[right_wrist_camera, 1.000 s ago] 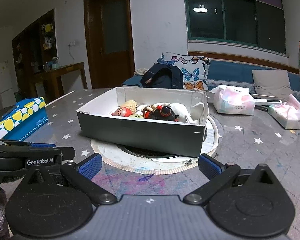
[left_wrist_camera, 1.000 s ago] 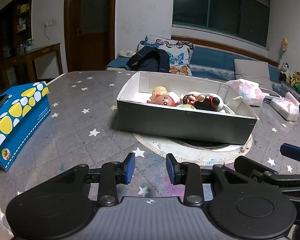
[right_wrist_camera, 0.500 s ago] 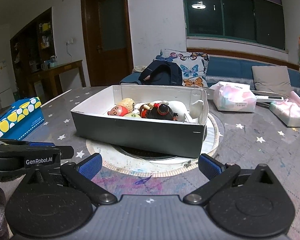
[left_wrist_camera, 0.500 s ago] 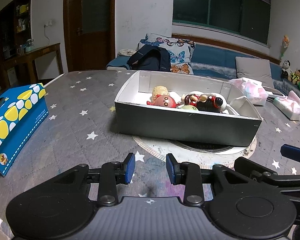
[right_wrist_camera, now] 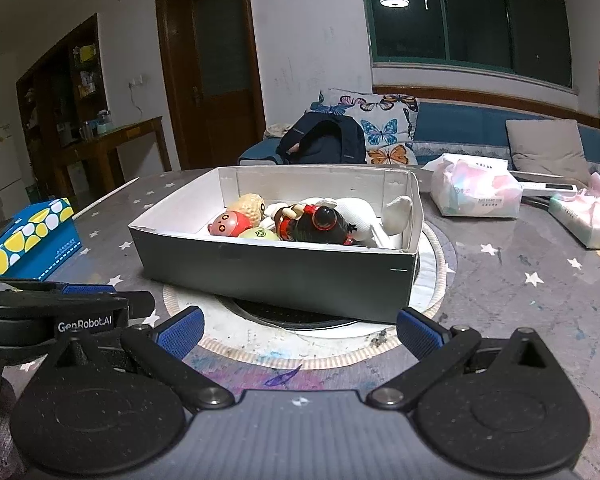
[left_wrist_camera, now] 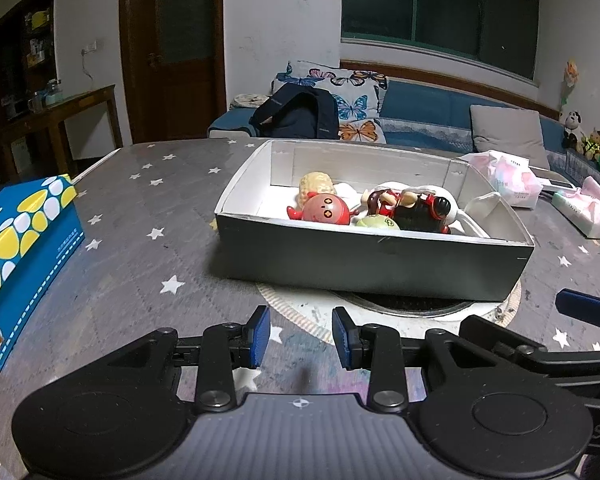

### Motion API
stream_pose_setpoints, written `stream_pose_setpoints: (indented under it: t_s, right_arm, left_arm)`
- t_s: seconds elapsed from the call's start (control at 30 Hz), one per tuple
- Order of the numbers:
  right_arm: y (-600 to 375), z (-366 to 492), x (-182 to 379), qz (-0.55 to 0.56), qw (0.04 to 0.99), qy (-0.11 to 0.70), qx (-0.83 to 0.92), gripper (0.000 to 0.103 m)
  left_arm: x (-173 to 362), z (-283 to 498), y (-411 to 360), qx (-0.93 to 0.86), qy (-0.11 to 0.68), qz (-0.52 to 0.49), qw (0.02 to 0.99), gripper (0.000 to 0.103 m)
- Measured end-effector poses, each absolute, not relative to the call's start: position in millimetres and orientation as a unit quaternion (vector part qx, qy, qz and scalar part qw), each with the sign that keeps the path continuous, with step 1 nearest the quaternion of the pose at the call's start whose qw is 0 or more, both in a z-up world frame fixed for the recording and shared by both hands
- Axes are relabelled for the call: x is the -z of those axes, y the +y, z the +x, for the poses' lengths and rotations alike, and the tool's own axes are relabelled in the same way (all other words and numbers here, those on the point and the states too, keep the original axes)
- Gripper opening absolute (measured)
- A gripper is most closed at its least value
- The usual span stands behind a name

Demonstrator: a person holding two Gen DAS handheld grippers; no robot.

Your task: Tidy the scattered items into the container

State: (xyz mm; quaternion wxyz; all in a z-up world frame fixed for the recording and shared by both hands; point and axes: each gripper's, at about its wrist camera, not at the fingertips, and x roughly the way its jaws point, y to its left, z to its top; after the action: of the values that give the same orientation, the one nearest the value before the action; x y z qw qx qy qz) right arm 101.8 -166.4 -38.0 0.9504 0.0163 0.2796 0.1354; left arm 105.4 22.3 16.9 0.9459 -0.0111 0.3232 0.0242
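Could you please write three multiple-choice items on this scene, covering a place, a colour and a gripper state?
1. Where is the red round toy?
A. on the table
B. inside the grey box
C. on the sofa

2. What colour is the patterned carton at the left?
A. blue with yellow and white spots
B. plain green
C. red

3. How is the right gripper?
A. shut on a toy
B. out of view
C. open and empty

Answers: B, it lies among the toys within the walls; A, its spots show clearly; C, its jaws stand wide apart.
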Motion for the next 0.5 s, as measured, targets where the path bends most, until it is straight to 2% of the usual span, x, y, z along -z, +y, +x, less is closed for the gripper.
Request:
stream_pose_setpoints:
  t_s: [0.5]
  right_arm:
    - [-169.1,129.6,41.1,0.020,0.945,0.299,-0.129,0.103]
  left_arm:
    - [-14.8,132.8,18.0,-0.017,0.337,0.003,0.941,0.036]
